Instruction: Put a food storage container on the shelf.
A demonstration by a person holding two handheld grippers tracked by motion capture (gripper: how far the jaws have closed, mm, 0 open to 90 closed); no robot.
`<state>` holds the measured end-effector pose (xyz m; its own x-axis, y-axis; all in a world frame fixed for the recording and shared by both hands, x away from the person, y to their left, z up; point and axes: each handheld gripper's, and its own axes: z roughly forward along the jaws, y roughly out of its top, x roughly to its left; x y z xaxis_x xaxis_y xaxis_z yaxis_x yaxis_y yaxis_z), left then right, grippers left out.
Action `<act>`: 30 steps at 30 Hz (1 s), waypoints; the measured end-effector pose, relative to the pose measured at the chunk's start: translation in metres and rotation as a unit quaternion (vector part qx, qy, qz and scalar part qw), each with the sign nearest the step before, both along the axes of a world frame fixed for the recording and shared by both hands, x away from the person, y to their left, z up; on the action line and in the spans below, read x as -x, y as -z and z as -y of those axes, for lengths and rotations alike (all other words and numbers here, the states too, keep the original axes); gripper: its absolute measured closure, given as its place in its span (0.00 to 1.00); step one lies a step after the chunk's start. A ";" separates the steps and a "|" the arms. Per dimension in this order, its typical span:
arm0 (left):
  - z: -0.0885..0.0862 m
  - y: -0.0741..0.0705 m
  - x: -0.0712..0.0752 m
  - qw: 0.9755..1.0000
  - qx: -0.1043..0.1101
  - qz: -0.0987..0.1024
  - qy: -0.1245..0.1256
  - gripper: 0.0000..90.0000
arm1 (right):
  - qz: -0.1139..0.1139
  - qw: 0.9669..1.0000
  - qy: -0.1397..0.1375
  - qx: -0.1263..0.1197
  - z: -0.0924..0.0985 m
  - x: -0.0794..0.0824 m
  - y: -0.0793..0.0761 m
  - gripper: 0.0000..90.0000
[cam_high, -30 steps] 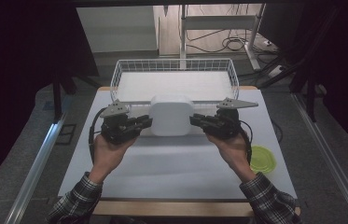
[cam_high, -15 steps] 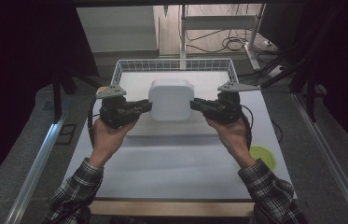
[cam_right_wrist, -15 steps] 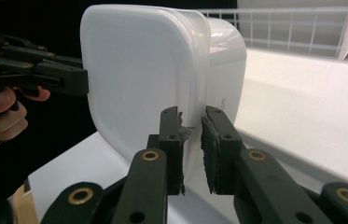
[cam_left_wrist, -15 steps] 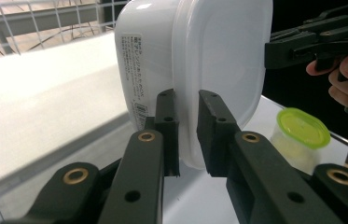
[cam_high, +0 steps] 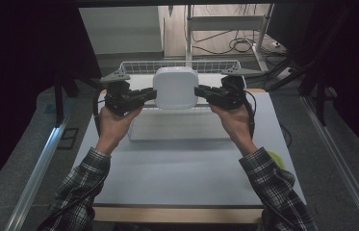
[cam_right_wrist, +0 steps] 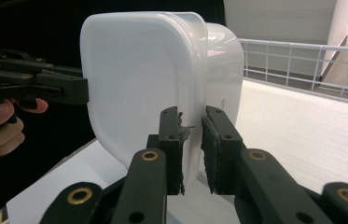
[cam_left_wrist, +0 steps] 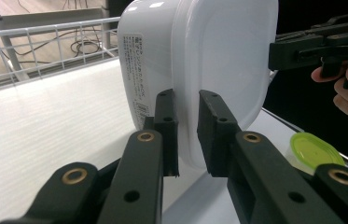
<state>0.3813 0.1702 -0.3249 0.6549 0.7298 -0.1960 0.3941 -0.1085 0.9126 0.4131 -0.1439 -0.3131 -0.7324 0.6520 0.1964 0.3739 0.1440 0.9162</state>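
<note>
**White container held aloft between both tools, near the wire basket**

- Left side: the left tool (cam_high: 151,95) is held level, above the table (cam_high: 177,163), by the person's left hand (cam_high: 112,122). In the left gripper view its jaws are seen set narrow, pinched on the rim of the white container (cam_left_wrist: 218,60); the pads are pressed to either side of the lip.
- Centre: the white container (cam_high: 175,87) is carried clear of the table, gripped at opposite edges, its broad face turned toward the high camera. A printed label (cam_left_wrist: 136,70) is seen on its side wall. It is placed just in front of, or over, the near rail of the wire basket (cam_high: 134,66); which of the two cannot be told. A pale flat tray or board (cam_high: 177,130) is lying on the table beneath.
- Right side: the right tool (cam_high: 199,91) is likewise closed narrow on the opposite rim, as shown in the right gripper view, where the white container (cam_right_wrist: 134,79) is clamped between the pads. It is borne by the right hand (cam_high: 232,120).
- Far right, near table edge: a green lid (cam_high: 277,159) is left lying, partly hidden by the sleeve.

Progress, as judged: the lift is done and the carry toward the basket appears well advanced. Lowering into the basket and release of both grips are left to do. The green lid is untouched.
</note>
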 end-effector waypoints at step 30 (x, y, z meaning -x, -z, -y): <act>0.005 0.008 -0.033 1.000 0.001 0.024 -0.019 0.61 | -0.002 1.000 0.010 0.011 -0.017 -0.034 0.000 0.68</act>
<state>0.4140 0.1654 -0.3333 0.6362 0.7533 -0.1667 0.3532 -0.0921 0.9310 0.4476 -0.1273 -0.3135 -0.7189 0.6701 0.1847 0.3799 0.1564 0.9117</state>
